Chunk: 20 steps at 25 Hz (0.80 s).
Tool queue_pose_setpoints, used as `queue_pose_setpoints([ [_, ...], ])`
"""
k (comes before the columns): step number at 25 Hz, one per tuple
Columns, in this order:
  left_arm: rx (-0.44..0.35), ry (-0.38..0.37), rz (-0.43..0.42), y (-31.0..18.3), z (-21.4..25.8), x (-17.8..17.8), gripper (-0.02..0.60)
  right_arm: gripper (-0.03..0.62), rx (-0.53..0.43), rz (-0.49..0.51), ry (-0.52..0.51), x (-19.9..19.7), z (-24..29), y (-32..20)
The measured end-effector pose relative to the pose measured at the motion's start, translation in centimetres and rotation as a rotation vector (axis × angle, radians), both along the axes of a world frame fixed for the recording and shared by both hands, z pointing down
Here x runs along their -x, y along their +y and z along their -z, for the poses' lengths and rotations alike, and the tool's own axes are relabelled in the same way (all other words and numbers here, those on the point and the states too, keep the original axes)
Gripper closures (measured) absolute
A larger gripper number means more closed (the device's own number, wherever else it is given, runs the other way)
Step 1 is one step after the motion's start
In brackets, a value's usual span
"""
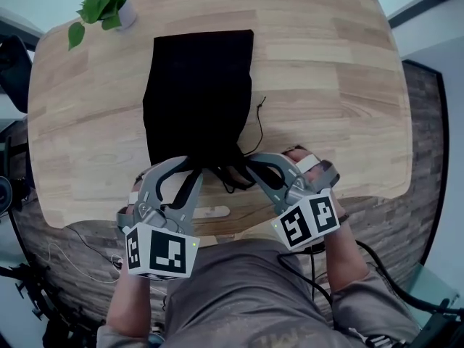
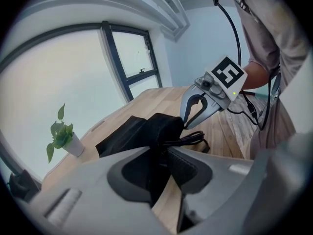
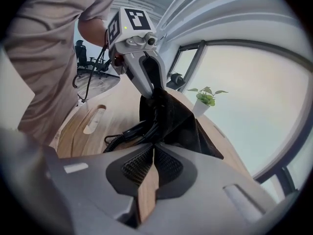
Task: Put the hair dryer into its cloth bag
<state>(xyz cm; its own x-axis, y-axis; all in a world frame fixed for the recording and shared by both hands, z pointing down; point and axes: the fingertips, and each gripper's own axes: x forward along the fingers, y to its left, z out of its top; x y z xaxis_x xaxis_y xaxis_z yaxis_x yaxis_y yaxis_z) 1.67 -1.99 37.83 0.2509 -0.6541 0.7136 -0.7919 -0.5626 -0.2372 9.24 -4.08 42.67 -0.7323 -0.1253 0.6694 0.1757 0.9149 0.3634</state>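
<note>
Your left gripper has its jaws clamped on black cloth at the near mouth of the bag, which lies on the table. Your right gripper has its jaws closed at the tips on the same edge. Black cord spills out between them. The dryer itself is hidden.

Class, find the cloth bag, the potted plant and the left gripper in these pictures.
cloth bag [image 1: 199,85]: head view, middle of its black fabric.
potted plant [image 1: 98,4]: head view, its green leaves.
left gripper [image 1: 196,169]: head view, between its fingertips.
</note>
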Motion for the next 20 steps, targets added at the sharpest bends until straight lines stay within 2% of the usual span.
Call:
queue_pose_setpoints([
  [9,0.066,-0.033,0.031,2.1,-3.5,1.1,0.479,0.557,-0.046,0.046,0.134,-2.4,-3.9,0.5],
  [11,0.071,-0.042,0.025,2.5,-3.8,1.2,0.479,0.557,-0.032,0.026,0.157,-2.8,-4.2,0.2],
  [13,0.063,-0.045,0.023,2.7,-3.5,1.4,0.48,0.552,0.018,-0.046,0.107,-2.6,-2.7,0.0],
  [16,0.022,-0.026,0.056,3.0,-2.4,2.6,0.48,0.515,0.122,-0.113,-0.047,-0.8,1.5,1.3],
  [18,-0.017,-0.01,0.093,3.1,-1.7,4.0,0.48,0.494,0.183,-0.116,-0.078,0.4,2.3,3.1],
  [20,-0.056,0.025,0.143,3.1,-1.1,5.7,0.479,0.449,0.236,-0.138,-0.064,1.4,1.4,4.5],
])
